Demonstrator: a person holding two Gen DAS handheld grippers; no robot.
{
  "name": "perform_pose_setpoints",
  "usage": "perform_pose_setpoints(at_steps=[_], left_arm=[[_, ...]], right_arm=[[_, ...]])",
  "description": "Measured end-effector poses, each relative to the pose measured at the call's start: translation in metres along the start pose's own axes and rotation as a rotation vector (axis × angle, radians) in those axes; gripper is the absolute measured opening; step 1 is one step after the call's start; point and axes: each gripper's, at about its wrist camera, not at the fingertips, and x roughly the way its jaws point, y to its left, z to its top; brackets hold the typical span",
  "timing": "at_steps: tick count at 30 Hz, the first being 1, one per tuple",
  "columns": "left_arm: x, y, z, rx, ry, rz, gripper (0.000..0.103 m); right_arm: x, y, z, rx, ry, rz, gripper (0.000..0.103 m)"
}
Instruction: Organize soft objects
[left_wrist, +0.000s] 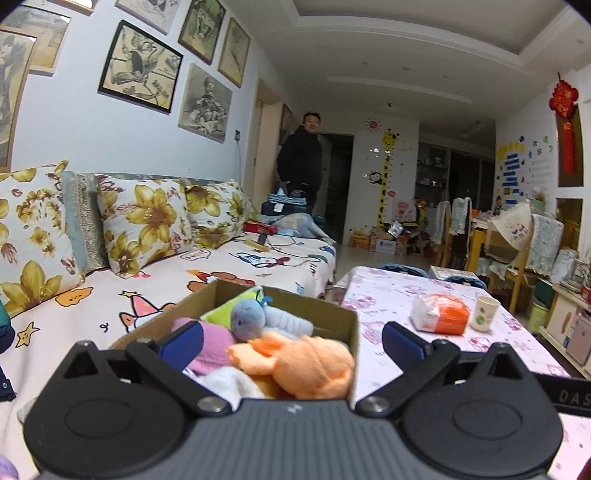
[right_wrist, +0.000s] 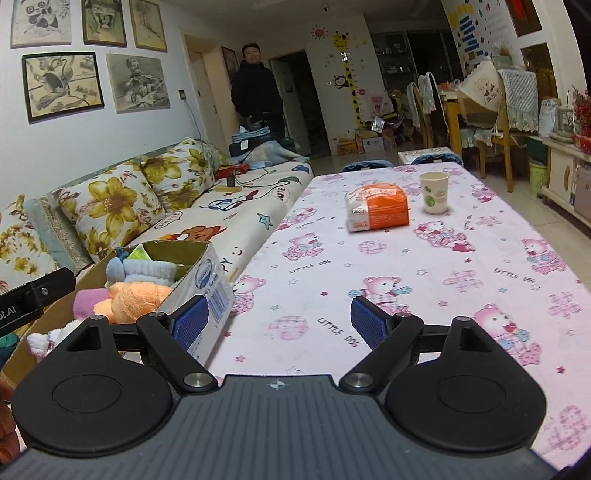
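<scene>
Left tongs (left_wrist: 291, 341) released, jaws spread wide, poised over the open cardboard box (left_wrist: 352, 328) at the desk's near-left corner; nothing between the pads. Right tongs (right_wrist: 279, 319) likewise released and holding nothing, hovering low above the desk (right_wrist: 461, 266) just beside the box's printed wall. Soft objects found already inside the box: one orange plush (left_wrist: 303, 363) nearest the left tongs, one blue-grey plush (left_wrist: 248, 319) behind it, one pink cloth item (left_wrist: 216, 341), one white soft piece (left_wrist: 229, 382) at the near edge, one green-yellow item (left_wrist: 225, 312) against the far wall; count of five judged provisional, since items overlap. Elsewhere on the desk: one orange-and-white soft packet (right_wrist: 377, 207), one paper cup (right_wrist: 434, 192), well apart from the box. Likely step in hand: settling the box contents or fetching the remaining packet. Recommended for doing it well: approach from above, close on the bulk of an item rather than a loose limb, avoid snagging the box wall, keep clear of the cup.
</scene>
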Motion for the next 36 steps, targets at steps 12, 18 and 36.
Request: perform_pose_setpoints(at_steps=[12,18,36], left_arm=[[-0.038,-0.008,-0.002,-0.025,0.036,0.001,0.102],[-0.055,-0.009,-0.005,-0.018,0.055,0.005,0.102],[-0.098,-0.006,-0.005,0.032,0.061,0.056,0.102]], right_arm=[[-0.02,-0.007,-0.005,-0.003,-0.02,-0.034,0.103],[-0.034,-0.008,-0.01,0.001,-0.016,-0.022,0.103],[-0.057,0.004,-0.019,-0.045,-0.015,0.008,0.103]])
